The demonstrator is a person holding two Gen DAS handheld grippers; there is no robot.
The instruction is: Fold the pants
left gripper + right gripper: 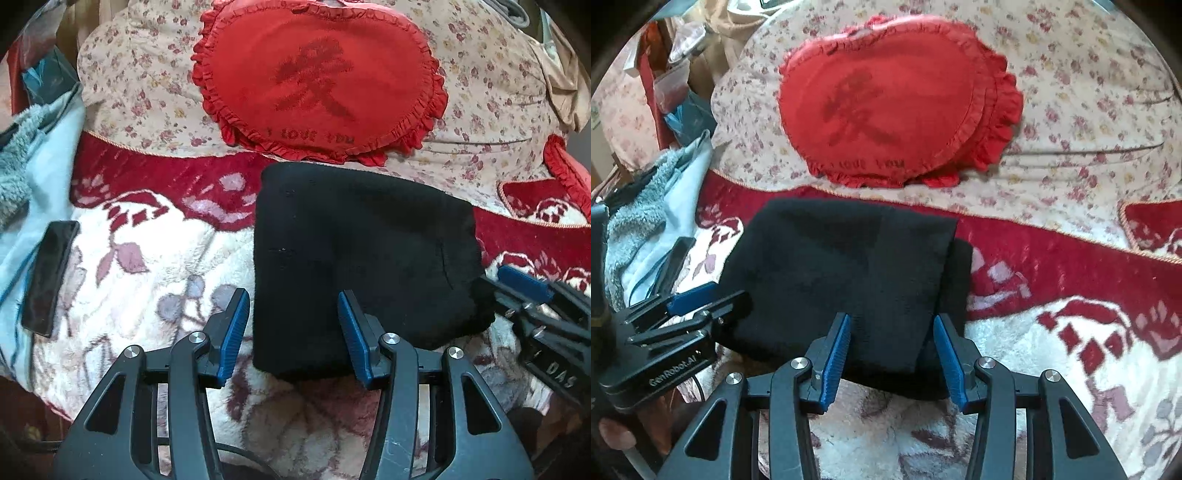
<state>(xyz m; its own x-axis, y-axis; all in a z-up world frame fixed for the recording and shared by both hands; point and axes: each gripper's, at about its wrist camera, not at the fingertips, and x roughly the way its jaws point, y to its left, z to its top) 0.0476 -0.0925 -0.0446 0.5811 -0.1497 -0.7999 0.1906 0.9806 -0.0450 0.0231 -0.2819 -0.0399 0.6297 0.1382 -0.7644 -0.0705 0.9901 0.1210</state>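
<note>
Black pants [354,266]: folded into a compact stack on the fleece blanket [147,280], below the red cushion [317,85].
Left gripper [293,332]: spread, empty, over the stack's near left edge.
Right gripper [892,350]: spread, empty, over its near right edge.
Risk: a pad catching the top layer could drag the fold apart.

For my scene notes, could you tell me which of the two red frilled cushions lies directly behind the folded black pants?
The heart-shaped red cushion with the dark character, directly beyond the black pants; the other red cushion only peeks in at the right edge.
</note>
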